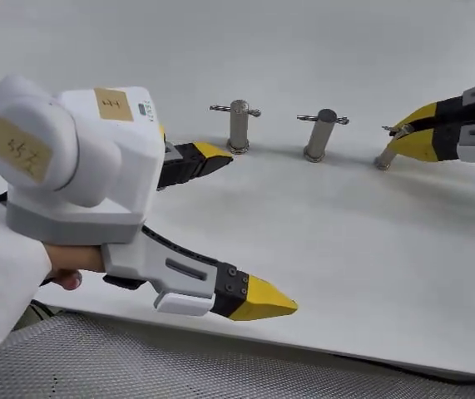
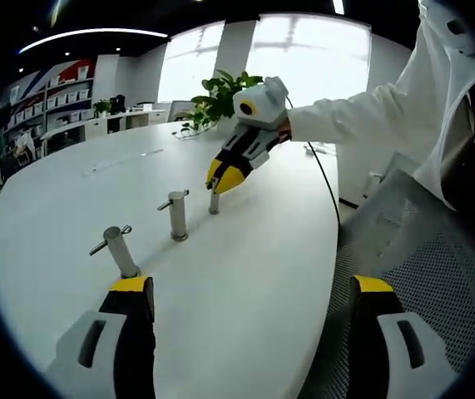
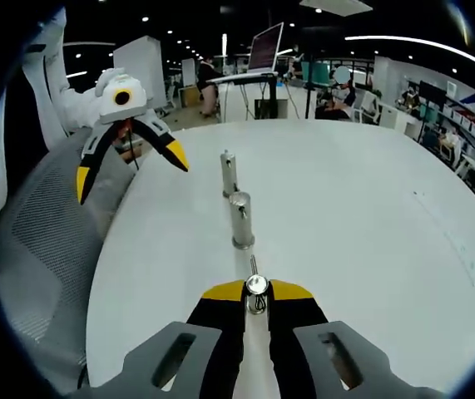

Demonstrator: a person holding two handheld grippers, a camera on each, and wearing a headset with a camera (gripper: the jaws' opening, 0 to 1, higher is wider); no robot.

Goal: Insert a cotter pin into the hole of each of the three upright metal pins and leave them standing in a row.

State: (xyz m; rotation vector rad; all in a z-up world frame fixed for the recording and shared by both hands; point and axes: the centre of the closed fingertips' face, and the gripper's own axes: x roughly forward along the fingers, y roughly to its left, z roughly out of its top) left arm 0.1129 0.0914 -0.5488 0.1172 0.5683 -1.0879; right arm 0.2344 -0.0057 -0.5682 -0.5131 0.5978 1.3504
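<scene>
At the left of the head view the left gripper [image 1: 262, 233] hangs over the near edge of the white table [image 1: 345, 274], held from below by a hand [image 1: 64, 273] that comes out of a white sleeve [image 1: 0, 274]. Its two yellow-tipped jaws are spread wide with nothing between them, and its own view shows the same wide gap above bare tabletop. Just beyond its upper jaw the left metal pin [image 1: 239, 129] stands upright, with the first cotter pin [image 1: 220, 109] passing crosswise through its top. To the right, a little apart, the middle metal pin [image 1: 319, 137] also stands upright with the second cotter pin [image 1: 308, 119] through it. Further right, the third metal pin [image 1: 384, 158] has its foot on the table and its top tipped to the right. The third cotter pin [image 1: 395, 130] pokes out at its upper end. The right gripper [image 1: 402, 140] reaches in from the right edge with its jaws clamped on the top of this pin. In the right gripper view the round pin head sits squeezed between the yellow tips, though whether the tips also press on the cotter pin is hard to make out. The three pins form a row.
</scene>
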